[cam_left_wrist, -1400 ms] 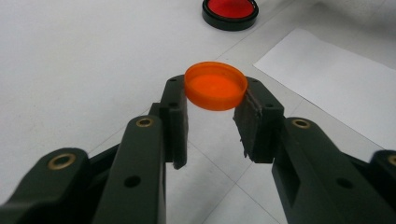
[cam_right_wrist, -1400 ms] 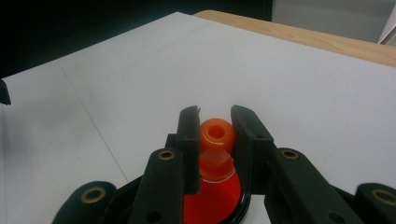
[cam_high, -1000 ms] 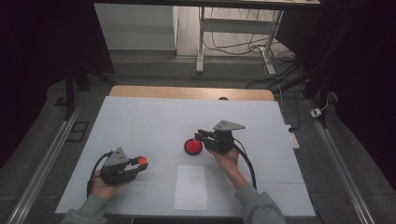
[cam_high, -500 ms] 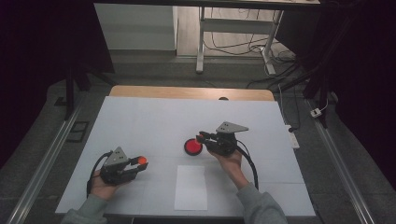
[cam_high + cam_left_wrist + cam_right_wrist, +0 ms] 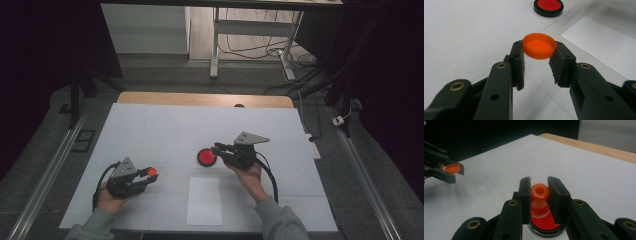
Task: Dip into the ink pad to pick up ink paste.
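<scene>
Left gripper [image 5: 537, 62]: clamped on orange cap [image 5: 539, 46], well left of dish [image 5: 206, 157].
Right gripper [image 5: 539, 195]: clamped on orange bottle [image 5: 540, 192], just above dish.
Paper [image 5: 205, 200]: near dish, toward person.

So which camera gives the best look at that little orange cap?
The left gripper view: the orange cap sits close up, pinched between the left claw tips, hollow side showing. In the high view it is a tiny orange dot. The right gripper view shows it far off at the left edge.
</scene>
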A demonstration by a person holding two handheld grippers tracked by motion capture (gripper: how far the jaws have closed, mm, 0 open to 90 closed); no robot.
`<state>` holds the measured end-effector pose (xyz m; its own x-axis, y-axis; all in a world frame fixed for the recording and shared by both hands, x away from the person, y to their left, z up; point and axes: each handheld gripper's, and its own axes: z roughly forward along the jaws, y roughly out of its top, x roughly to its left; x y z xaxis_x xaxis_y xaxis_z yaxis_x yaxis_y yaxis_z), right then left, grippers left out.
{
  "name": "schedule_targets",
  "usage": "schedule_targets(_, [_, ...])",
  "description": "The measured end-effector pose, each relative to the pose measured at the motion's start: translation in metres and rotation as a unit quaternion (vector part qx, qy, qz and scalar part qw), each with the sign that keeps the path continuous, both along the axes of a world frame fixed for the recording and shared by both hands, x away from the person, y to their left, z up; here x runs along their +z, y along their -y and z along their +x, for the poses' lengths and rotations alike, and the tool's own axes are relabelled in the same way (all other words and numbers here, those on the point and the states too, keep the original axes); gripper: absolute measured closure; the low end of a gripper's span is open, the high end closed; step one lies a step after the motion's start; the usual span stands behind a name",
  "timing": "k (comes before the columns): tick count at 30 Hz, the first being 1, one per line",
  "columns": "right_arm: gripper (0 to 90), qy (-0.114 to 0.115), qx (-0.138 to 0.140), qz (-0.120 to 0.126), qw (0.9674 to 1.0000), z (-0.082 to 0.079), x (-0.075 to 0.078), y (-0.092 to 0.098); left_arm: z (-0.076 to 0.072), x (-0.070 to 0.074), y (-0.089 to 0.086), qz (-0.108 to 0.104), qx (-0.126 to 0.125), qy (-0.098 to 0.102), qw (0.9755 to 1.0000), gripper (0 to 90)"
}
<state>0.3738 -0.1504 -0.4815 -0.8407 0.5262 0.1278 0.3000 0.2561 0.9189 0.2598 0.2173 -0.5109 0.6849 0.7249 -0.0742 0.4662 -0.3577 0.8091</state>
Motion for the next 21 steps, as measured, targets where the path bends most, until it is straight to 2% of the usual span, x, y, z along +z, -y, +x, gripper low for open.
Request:
schedule_targets(5, [72.6,0.0,0.004,0.006,1.0,-0.003,0.004,0.003,0.0,0.0,0.0,0.0,0.0,-0.001,1.0,64.7])
schedule_targets(21, [72.6,0.003,0.011,0.005,0.9999,-0.014,0.008,0.01,0.001,0.0,-0.001,-0.002,0.001,-0.004,1.0,64.7])
